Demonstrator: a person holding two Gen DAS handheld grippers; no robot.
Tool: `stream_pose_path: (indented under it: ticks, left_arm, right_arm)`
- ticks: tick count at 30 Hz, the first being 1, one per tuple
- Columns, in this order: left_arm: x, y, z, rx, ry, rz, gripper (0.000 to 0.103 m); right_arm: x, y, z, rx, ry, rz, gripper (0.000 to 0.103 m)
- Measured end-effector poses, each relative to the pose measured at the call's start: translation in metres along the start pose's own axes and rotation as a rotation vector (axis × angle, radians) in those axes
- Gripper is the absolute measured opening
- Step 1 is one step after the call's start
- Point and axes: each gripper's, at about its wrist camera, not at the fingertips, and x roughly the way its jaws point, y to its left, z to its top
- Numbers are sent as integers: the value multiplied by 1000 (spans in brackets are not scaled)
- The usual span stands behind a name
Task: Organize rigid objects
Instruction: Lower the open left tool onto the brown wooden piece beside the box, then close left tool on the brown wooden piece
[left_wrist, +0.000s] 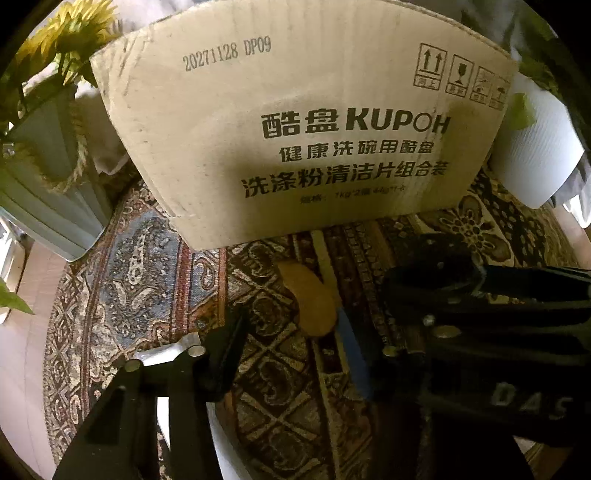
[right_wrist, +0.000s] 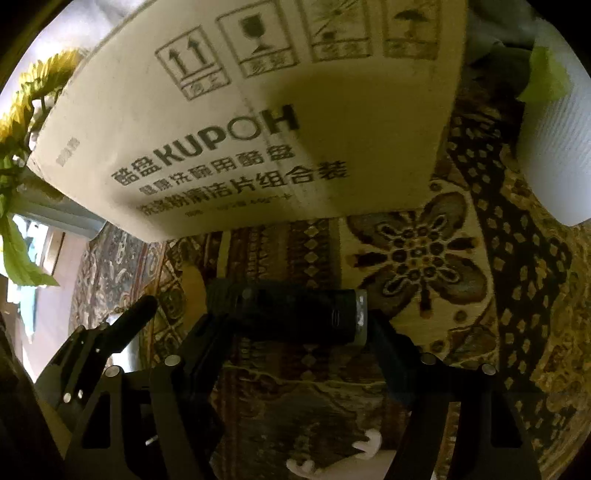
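Note:
A yellow-brown oblong piece (left_wrist: 312, 299) lies on the patterned cloth (left_wrist: 147, 280) in front of the cardboard box (left_wrist: 295, 140). My left gripper (left_wrist: 291, 317) is lowered around it. The piece rests against the blue pad (left_wrist: 351, 347), while cloth still shows between it and the other finger (left_wrist: 229, 347). In the right wrist view, a black cylinder (right_wrist: 288, 314) with a silver ring at one end lies crosswise. My right gripper (right_wrist: 299, 326) has a finger against each end of it. The left gripper's finger (right_wrist: 136, 310) shows at that view's left, beside the yellow piece (right_wrist: 192, 284).
The box (right_wrist: 258, 129) stands close ahead and blocks the far side. Sunflowers in a pale ribbed vase (left_wrist: 48, 184) stand at the left, a white ribbed pot (left_wrist: 535, 147) at the right. A shiny metal piece (left_wrist: 166, 350) lies by the left finger. The round table's edge runs along the left, with floor (left_wrist: 22, 350) beyond it.

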Motion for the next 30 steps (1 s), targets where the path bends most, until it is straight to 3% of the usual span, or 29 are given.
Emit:
stream_pose_path:
  ticks: [5,6,13,30]
  left_arm:
    - [4,5,1,-27,32,-38,29]
    - [4,5,2,-33,34,-49,22]
    - [-2,13,3,-79,15,-77,22]
    - [-65,19,9,-130,-113,-21,22]
  right_arm:
    - [-4,-8,1,14,-15,-15,74]
    - [-8,-14,1,16,-16,-15,74]
    - [-18,-29,0,27,-24,-17,74]
    - [-69,-48,-8,27,-96,11,73]
